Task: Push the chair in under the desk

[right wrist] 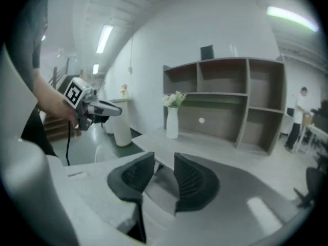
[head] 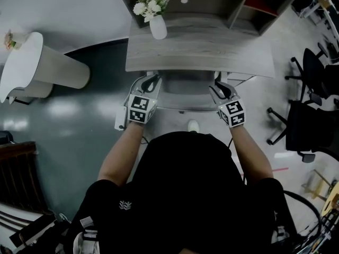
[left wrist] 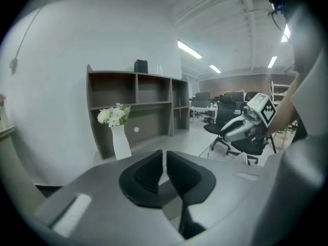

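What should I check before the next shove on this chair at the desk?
1. Chair fully under desk: not ok, part of it shows past the edge.
2. Left gripper empty: ok, jaws all but together.
3. Right gripper empty: ok, jaws apart.
4. Grippers touching the chair: cannot tell.
5. Vase upright on the desk: ok.

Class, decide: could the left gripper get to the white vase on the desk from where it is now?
Probably yes: the vase stands just beyond the left gripper, with only bare desk between them.
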`<state>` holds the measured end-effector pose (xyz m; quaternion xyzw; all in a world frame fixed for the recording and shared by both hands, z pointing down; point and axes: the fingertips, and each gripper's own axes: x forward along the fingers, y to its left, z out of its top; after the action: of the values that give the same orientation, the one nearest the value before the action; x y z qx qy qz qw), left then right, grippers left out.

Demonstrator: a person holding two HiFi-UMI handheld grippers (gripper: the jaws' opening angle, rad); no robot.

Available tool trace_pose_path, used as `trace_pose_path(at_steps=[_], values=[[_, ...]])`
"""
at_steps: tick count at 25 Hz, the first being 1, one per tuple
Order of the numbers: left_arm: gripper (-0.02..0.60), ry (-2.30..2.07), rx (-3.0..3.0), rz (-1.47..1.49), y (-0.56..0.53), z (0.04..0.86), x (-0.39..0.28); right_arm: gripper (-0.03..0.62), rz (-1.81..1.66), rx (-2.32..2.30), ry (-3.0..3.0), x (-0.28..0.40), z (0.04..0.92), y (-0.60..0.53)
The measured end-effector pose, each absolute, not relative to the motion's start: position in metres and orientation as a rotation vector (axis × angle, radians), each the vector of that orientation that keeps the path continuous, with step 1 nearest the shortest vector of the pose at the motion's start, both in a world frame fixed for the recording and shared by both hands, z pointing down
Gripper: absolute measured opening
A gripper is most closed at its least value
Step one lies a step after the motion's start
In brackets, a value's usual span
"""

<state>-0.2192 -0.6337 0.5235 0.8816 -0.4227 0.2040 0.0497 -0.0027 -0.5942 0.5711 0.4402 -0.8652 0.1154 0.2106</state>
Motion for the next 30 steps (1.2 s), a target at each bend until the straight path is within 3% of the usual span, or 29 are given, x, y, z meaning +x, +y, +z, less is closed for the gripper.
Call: trace_pose_path(at_steps=[1, 3, 4, 5, 6, 30], values=[[0.008, -1.3, 2.679, 0.582, -0.636, 0.518, -0.22, 0.126, 0.385, 1.273, -2.409, 0.002, 0.571, -0.598], [0.006, -1.3, 2.67, 0.513, -0.638, 0.512, -0.22, 0.108, 0.475, 1.325, -2.396, 0.011, 0.573, -0.604], [0.006, -1.299, 2.666, 0.485, -0.639, 0.511, -0.221, 0.078, 0.486, 1.333, -2.388, 0.013, 0.573, -0.605], [0.006, -1.299, 2.66, 0.459, -0.639, 0.51, -0.222, 0.007, 0.478, 1.342, -2.384, 0.015, 0.573, -0.606], [0.006, -1.301, 2.652, 0.44, -0.639, 0.511, -0.223, 0.002, 0.459, 1.358, -2.381, 0.018, 0.571, -0.608], [0.006, -1.408, 2.573, 0.475, -0.647, 0.528, -0.218, 0.002, 0.341, 1.459, -2.394, 0.045, 0.561, -0.634]])
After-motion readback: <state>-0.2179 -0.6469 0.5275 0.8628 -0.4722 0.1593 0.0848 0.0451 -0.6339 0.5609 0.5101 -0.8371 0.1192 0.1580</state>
